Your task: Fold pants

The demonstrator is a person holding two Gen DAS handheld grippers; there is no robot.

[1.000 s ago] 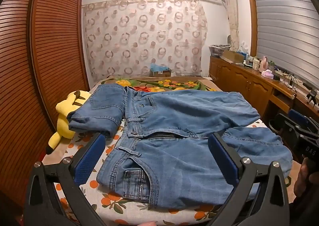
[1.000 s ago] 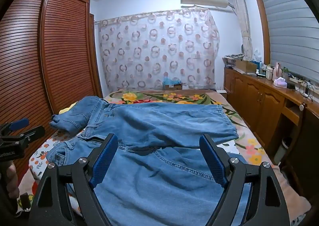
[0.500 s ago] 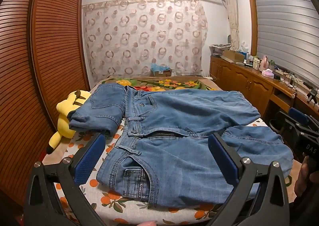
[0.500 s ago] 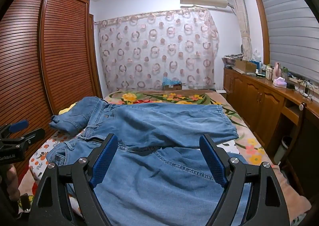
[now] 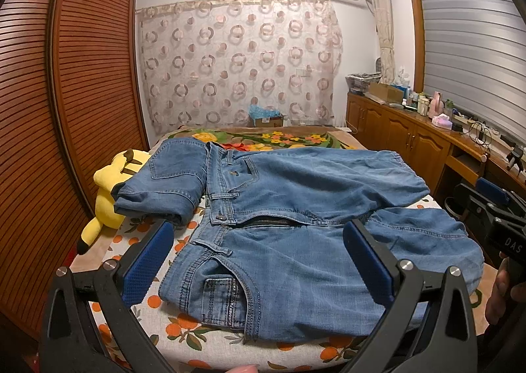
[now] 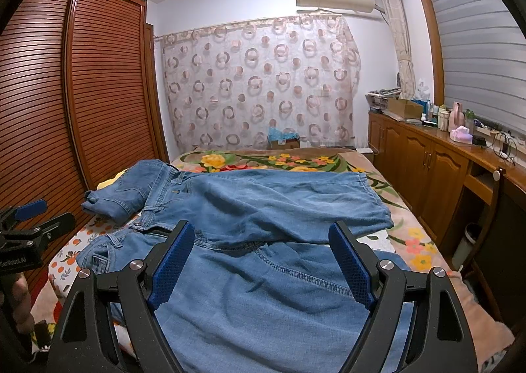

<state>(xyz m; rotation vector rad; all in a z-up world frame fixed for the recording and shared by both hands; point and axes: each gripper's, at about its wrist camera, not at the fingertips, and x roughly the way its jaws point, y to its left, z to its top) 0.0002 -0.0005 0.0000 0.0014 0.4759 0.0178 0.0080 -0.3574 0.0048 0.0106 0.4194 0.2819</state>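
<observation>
While both grippers hang above the near edge of the bed [image 5: 138,327], the blue jeans [image 5: 296,235] lie spread across its flowered cover, waistband toward the wardrobe [image 5: 49,110] side and legs running toward the wooden cabinets [image 5: 411,139]. One part of the jeans is turned back on itself beside the waistband, next to a yellow plush toy [image 5: 105,195] that sits between the jeans and the wardrobe. The far leg lies over the near one, its hem ending short of the cabinet-side edge of the bed. The left gripper [image 5: 259,258] has its jaws spread wide and empty, its blue pads [image 5: 146,261] above the waistband and near pocket without touching the cloth. The right gripper [image 6: 259,261] likewise has its jaws spread wide, holding nothing, framing the near leg of the jeans. A patterned curtain [image 6: 259,80] hangs beyond the far end of the bed.
</observation>
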